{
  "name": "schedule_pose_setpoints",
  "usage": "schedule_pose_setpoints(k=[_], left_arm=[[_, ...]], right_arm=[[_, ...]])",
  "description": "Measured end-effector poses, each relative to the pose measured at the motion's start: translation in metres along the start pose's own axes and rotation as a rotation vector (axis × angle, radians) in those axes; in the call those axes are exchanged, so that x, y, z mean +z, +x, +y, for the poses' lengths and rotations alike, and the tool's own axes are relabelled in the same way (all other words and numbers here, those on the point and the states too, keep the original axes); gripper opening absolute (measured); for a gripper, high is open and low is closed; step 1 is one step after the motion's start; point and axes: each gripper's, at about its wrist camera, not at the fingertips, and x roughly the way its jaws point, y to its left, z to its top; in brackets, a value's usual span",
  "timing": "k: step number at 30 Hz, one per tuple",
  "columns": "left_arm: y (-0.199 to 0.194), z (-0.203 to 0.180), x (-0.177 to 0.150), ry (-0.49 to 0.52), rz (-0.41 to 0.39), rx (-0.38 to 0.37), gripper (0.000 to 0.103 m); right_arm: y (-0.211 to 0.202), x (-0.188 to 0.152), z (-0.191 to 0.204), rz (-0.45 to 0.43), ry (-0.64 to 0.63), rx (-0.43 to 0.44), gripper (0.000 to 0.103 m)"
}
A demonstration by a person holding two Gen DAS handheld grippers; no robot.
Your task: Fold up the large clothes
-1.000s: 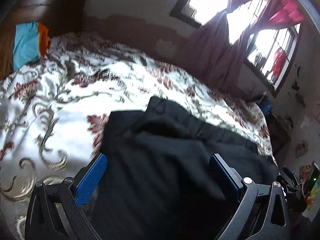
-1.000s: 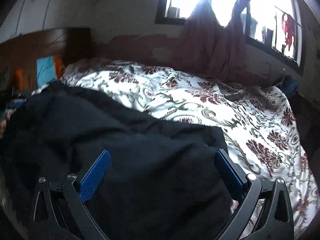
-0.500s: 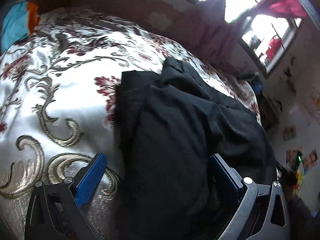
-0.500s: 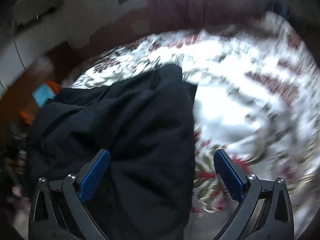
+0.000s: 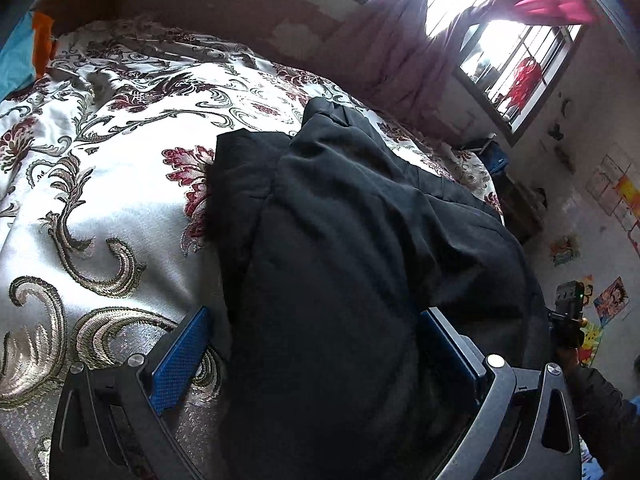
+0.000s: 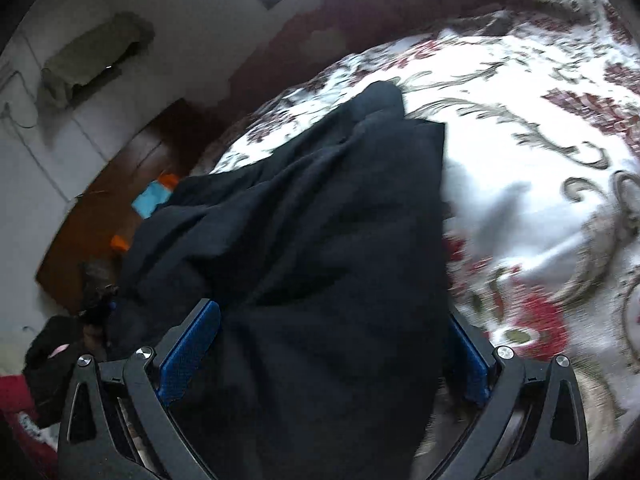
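Black garment [image 5: 344, 248] heaped on floral bedspread [image 5: 100, 184], between both spread hand-held grippers.

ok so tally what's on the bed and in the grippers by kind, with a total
black fabric garments: 1
white floral satin bedspreads: 1
blue-padded two-finger grippers, the left gripper and the right gripper: 2, both open with the cloth lying between their fingers
blue and orange cloth piles by the headboard: 1
total: 5
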Motion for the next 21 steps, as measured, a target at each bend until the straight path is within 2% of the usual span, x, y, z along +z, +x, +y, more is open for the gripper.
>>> schedule_pose_setpoints(k=[4,12,21], left_arm=[[0.000,-0.001,-0.001,0.012,0.000,0.001,0.103],[0.000,-0.004,-0.006,0.030,-0.017,0.005,0.103],[0.000,-0.004,-0.007,0.033,-0.018,-0.003,0.103]], right_arm=[[0.003,-0.007,0.009,0.021,-0.024,0.004,0.102],[-0.005,-0.019,0.002,-0.057,-0.014,0.033,0.102],[0.005,-0.006,-0.008,-0.078,-0.010,0.022,0.102]])
